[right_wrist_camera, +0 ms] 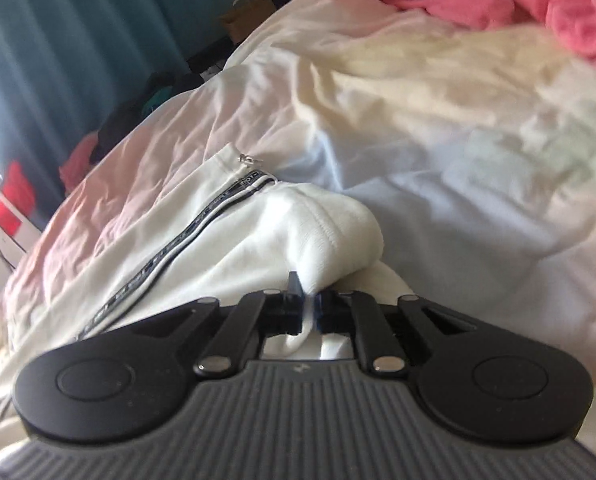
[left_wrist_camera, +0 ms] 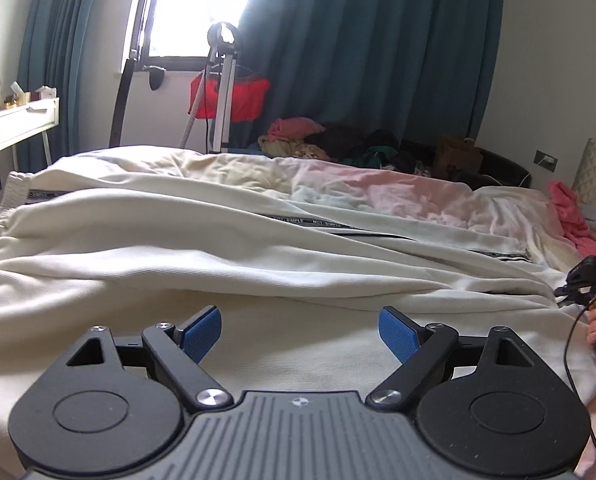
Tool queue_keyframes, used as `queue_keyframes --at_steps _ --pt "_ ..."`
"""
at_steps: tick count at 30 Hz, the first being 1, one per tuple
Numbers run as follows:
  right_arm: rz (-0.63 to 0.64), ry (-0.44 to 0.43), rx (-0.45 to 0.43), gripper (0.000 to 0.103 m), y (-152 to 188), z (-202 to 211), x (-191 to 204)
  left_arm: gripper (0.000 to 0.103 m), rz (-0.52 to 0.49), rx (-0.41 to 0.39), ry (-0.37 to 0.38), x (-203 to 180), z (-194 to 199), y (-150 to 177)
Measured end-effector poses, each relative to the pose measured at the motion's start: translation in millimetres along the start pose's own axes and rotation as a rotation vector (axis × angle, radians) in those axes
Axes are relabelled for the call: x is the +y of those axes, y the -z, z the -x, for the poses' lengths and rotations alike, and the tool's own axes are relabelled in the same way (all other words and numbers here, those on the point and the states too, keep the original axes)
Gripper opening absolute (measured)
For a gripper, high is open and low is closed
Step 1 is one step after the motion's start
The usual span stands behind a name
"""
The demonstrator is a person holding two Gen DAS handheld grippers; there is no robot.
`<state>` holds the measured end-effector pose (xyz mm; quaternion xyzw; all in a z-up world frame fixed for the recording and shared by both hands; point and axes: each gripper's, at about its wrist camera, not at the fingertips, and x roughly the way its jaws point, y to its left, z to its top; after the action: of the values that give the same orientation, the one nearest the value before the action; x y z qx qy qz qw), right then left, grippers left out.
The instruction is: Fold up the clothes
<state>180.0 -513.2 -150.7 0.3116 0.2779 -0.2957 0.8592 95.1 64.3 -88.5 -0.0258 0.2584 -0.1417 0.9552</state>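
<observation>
Cream trousers (left_wrist_camera: 202, 240) lay lengthwise across the bed (right_wrist_camera: 478, 168), unfolded. My right claw (right_wrist_camera: 308, 312) was clamped on a cuff end. My left claw (left_wrist_camera: 300, 330) hovered wide apart, empty. Folding, I judged, barely begun; every fold remained.

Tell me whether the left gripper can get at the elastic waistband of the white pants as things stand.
Probably yes. The left gripper is open over the white pants, and the waistband lies exposed at the far left on the bed, nothing covering it. The right gripper holds the opposite end.
</observation>
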Motion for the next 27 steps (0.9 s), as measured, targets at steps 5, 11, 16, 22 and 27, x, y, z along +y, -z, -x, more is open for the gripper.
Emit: queue_keyframes --at_steps 5,11,16,22,27 --pt "0.110 0.044 0.008 0.062 9 40 17 0.088 -0.032 -0.023 -0.033 -3 21 2" --pt "0.223 -0.079 0.035 0.084 28 111 23 0.089 -0.004 -0.030 -0.045 2 45 4" --pt "0.291 -0.159 0.021 0.084 40 163 31 0.091 0.097 0.013 -0.104 27 61 0" --pt "0.275 -0.156 0.040 0.084 41 165 30 0.093 0.319 0.127 -0.394 108 82 0" --pt "0.236 -0.093 0.129 0.084 40 135 16 0.093 0.718 0.125 -0.477 191 111 5"
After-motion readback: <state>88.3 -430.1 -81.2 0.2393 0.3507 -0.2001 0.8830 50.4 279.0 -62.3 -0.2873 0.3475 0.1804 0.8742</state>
